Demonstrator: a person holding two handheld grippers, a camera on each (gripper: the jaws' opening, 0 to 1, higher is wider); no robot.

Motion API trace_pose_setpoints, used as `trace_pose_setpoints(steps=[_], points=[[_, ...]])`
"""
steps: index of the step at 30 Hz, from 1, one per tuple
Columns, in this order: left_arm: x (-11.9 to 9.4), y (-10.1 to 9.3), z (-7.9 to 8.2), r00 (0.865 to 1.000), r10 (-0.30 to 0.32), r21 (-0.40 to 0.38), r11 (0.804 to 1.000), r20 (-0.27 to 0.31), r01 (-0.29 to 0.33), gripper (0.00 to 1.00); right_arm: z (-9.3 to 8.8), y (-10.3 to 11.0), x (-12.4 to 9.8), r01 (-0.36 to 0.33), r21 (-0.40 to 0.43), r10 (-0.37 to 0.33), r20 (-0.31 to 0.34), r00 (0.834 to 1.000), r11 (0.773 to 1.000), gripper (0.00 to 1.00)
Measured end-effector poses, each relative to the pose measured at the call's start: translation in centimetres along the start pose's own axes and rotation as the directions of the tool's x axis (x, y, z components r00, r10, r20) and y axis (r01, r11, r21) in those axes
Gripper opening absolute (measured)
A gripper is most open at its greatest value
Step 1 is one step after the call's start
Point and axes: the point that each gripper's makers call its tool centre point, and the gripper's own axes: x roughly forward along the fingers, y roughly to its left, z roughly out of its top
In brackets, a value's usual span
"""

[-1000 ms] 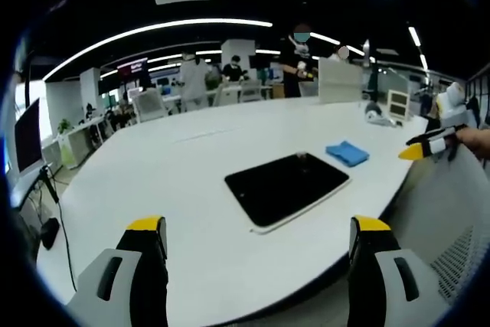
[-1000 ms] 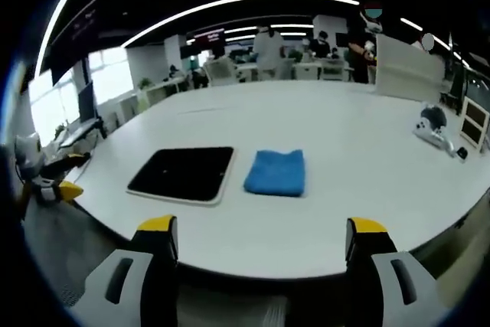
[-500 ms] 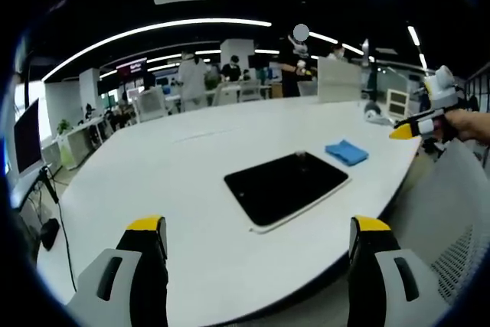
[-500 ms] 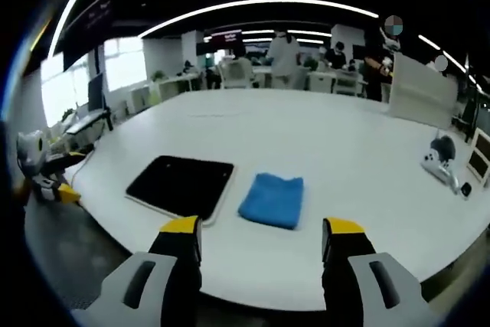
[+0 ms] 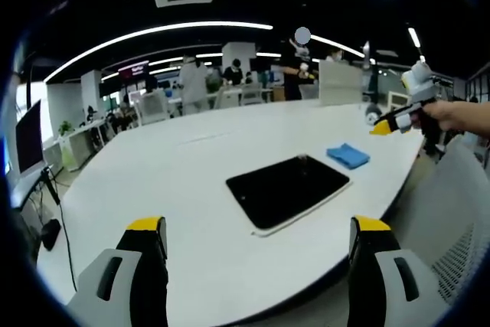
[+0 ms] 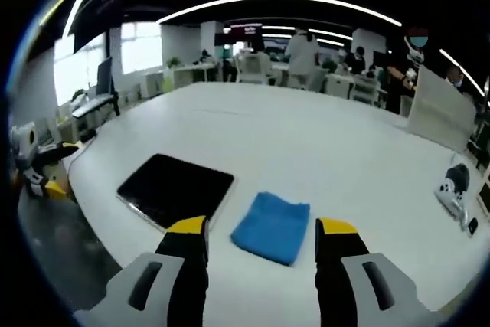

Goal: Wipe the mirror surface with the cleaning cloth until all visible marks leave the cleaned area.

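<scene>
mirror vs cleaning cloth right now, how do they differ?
The mirror is a dark, glossy, rigid slab with a pale rim; the cleaning cloth is blue, soft and folded. The mirror has the bigger footprint, the cloth the smaller. The cloth lies between the right gripper's open jaws, while the mirror sits off to that view's left. Both lie flat on the white table, side by side, not touching.

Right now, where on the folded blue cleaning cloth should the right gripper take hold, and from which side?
Grip the near edge of the folded blue cleaning cloth, coming down from above. It lies flat on the white table, beside the dark mirror, and the right gripper, fingers open, already frames that edge.
</scene>
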Motion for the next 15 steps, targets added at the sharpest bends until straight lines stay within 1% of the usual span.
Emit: trace_pose_setpoints(steps=[2, 4, 5, 10, 11, 12, 13, 14, 15], points=[[0.1, -0.1, -0.2, 1.000, -0.005, 0.002, 1.000, -0.016, 0.005, 0.99, 0.3, -0.1, 0.7, -0.007, -0.015, 0.007, -0.005, 1.000, 1.000, 0.47], [0.1, 0.0, -0.1, 1.000, -0.006, 0.002, 1.000, -0.010, 0.006, 0.99, 0.4, -0.1, 1.6, -0.016, -0.048, 0.015, -0.017, 1.000, 0.999, 0.46], [0.1, 0.0, -0.1, 1.000, -0.004, 0.001, 1.000, -0.005, 0.004, 0.99, 0.5, -0.1, 2.0, -0.020, -0.049, 0.019, -0.020, 1.000, 0.999, 0.45], [0.1, 0.2, -0.3, 1.000, 0.009, -0.003, 1.000, -0.022, -0.009, 0.99, -0.4, -0.5, 4.2, -0.033, -0.033, 0.031, -0.063, 0.998, 0.999, 0.42], [0.1, 0.2, -0.3, 1.000, 0.008, -0.002, 1.000, -0.021, -0.009, 0.99, -0.9, -0.8, 4.7, -0.034, -0.037, 0.030, -0.083, 0.996, 0.999, 0.42], [0.1, 0.2, -0.3, 1.000, 0.008, -0.001, 1.000, -0.018, -0.008, 0.99, -1.1, -1.0, 5.1, -0.034, -0.027, 0.031, -0.091, 0.995, 0.999, 0.42], [0.1, 0.2, -0.3, 1.000, 0.006, -0.002, 1.000, -0.016, -0.006, 0.99, -1.3, -1.0, 5.6, -0.044, 0.019, 0.045, -0.092, 0.995, 0.999, 0.42], [0.1, 0.2, -0.3, 1.000, 0.005, -0.002, 1.000, -0.018, -0.005, 0.99, -1.3, -1.2, 5.8, -0.045, 0.032, 0.048, -0.089, 0.995, 0.998, 0.41], [0.1, 0.2, -0.3, 1.000, 0.006, -0.001, 1.000, -0.021, -0.006, 0.99, -1.3, -1.4, 6.2, -0.041, 0.021, 0.043, -0.090, 0.995, 0.999, 0.40]])
